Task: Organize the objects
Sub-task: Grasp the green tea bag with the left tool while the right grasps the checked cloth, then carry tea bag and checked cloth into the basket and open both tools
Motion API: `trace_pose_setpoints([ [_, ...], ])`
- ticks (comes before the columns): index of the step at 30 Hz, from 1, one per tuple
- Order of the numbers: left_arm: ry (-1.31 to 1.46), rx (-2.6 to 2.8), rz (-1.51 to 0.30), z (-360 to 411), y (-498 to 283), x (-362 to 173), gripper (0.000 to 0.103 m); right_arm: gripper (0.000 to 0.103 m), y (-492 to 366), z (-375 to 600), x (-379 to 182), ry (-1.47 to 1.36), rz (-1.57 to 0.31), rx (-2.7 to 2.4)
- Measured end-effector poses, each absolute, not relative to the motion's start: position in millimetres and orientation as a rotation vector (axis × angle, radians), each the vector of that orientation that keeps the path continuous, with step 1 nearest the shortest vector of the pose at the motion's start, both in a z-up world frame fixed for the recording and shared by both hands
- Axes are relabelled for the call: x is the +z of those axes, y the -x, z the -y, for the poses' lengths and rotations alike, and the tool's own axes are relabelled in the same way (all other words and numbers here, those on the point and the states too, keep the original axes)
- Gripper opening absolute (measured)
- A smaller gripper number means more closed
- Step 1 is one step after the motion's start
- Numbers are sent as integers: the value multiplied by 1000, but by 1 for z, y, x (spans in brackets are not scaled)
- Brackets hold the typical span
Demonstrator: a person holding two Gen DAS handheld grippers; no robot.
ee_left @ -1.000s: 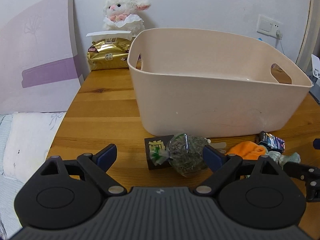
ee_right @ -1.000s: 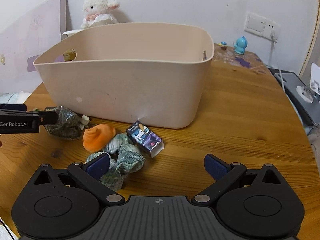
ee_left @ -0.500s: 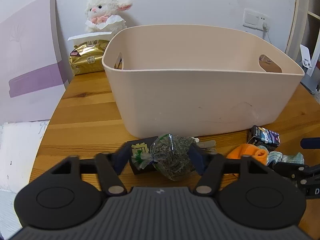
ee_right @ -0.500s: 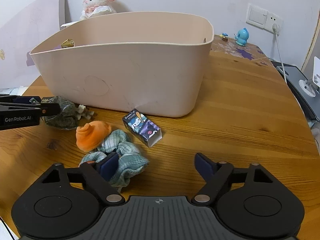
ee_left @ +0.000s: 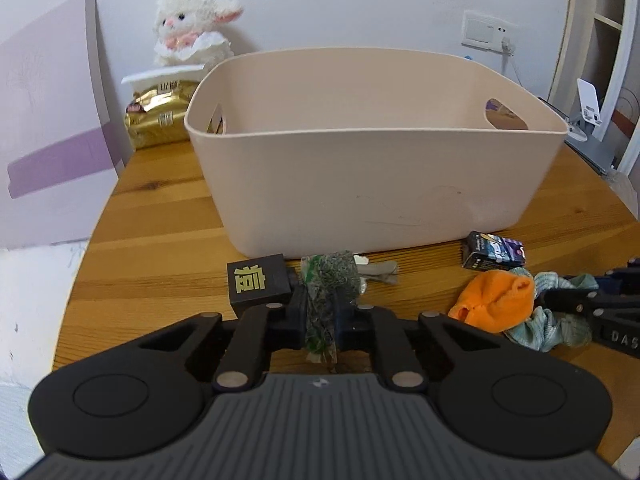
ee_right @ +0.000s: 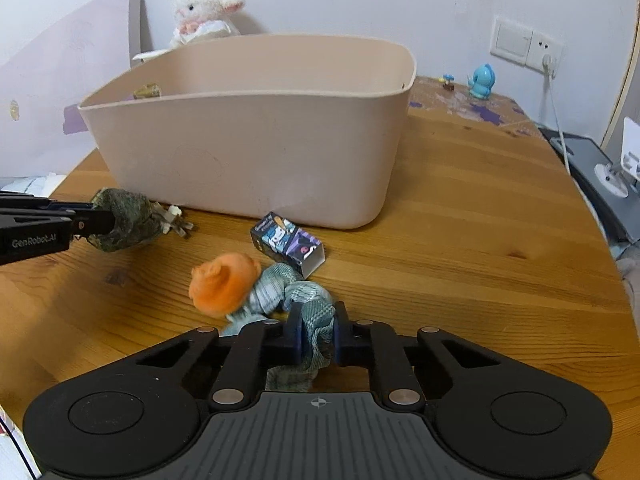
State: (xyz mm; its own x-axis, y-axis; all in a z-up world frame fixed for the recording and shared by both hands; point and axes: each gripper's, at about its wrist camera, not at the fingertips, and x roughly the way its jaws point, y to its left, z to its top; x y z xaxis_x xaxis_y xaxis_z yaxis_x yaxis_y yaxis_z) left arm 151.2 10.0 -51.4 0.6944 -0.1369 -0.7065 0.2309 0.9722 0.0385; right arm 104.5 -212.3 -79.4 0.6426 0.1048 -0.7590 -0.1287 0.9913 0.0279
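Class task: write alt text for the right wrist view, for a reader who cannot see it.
The right tool is shut on a teal checked cloth lying on a wooden table, an orange cloth bunched against it. Behind sit a small printed carton and a large beige plastic tub. At far left, the left tool pinches a bag of dried greenery.

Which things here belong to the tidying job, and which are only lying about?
Job:
- beige bin
- herb bag, in left gripper
- green checked cloth, in right gripper
- orange cloth
- small carton
- black box

Lying about:
- plush lamb
- gold packet
- blue figurine
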Motion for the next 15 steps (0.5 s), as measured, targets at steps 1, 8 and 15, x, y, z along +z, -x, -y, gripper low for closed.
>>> trace_pose_setpoints([
  [1, -132, -208, -774, -9, -149, -50, 13, 12, -102, 213, -77, 31, -855, 133],
  [8, -140, -216, -749, -7, -136, -36, 10, 12, -87, 221, -48, 33, -776, 134],
  [15, -143, -222, -706, -6, -123, -18, 10, 12, -77, 223, -17, 46, -686, 127],
])
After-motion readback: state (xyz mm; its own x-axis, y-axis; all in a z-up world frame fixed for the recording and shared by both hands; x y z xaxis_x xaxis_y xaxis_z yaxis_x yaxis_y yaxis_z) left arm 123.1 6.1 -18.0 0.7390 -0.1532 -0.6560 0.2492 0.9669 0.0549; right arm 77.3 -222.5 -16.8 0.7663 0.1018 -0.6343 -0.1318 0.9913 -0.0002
